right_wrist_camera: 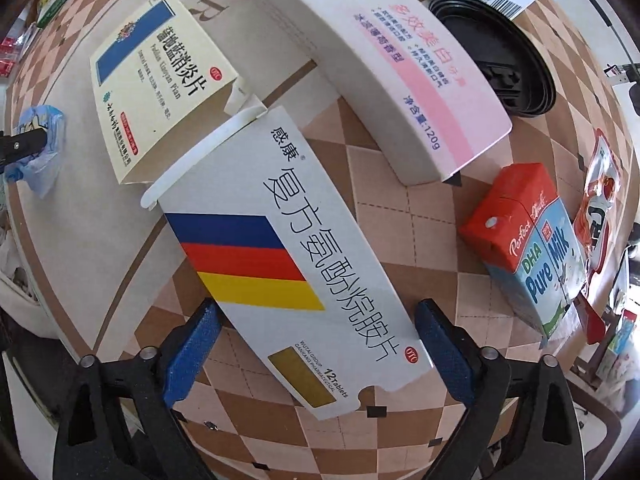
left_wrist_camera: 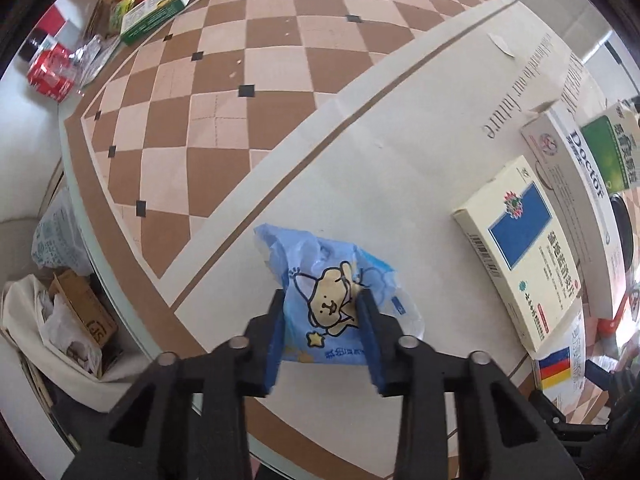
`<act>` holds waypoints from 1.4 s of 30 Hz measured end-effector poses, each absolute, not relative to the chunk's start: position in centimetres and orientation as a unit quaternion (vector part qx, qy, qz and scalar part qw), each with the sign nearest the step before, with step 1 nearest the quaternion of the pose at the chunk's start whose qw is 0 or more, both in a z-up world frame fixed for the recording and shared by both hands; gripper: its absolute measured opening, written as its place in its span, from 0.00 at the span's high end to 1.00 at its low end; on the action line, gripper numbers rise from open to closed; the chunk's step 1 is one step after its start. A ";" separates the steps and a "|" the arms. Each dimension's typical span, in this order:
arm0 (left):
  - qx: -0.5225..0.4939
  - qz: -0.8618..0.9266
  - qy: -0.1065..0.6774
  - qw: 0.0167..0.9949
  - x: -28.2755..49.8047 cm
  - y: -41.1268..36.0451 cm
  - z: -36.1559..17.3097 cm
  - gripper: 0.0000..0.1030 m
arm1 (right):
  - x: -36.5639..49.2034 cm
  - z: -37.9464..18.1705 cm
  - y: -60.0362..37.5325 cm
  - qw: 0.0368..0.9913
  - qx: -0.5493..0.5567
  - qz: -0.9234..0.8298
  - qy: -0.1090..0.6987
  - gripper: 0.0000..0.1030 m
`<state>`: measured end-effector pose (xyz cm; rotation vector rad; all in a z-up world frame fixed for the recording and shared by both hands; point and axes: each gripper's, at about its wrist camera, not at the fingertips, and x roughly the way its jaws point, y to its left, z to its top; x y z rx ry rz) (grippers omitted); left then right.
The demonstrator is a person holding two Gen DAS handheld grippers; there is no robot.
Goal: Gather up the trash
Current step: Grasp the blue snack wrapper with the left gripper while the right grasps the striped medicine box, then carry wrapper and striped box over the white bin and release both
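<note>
checkered table [left_wrist_camera: 224,92] | left tongs [left_wrist_camera: 322,302] clamp blue wrapper [left_wrist_camera: 332,280] | right tongs [right_wrist_camera: 316,320] spread around striped box [right_wrist_camera: 296,264]

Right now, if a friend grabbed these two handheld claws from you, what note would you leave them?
Left gripper: jaws shut on the blue cartoon wrapper, near the table edge.
Right gripper: jaws open, straddling the striped pill box, not yet gripping.
The trash bag sits on the floor to the left.
Left to collect: yellow medicine box, toothpaste box, milk carton.
</note>
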<state>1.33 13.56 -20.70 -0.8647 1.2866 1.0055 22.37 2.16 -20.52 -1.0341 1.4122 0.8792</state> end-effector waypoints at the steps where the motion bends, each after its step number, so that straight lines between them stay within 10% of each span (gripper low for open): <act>1: -0.368 0.433 0.558 0.605 1.4 13.3 -20.5 0.78 | 22.2 -20.3 1.8 0.563 -0.433 0.375 0.596 0.13; 27: -0.262 0.383 0.528 0.711 -10.1 -1.0 -12.8 0.91 | 8.5 -9.7 -15.5 0.642 -0.215 0.377 0.632 0.23; 42: -0.300 0.362 0.608 0.639 -17.8 -7.2 -27.0 0.91 | -4.5 -21.9 -22.5 0.573 -0.233 0.358 0.699 0.24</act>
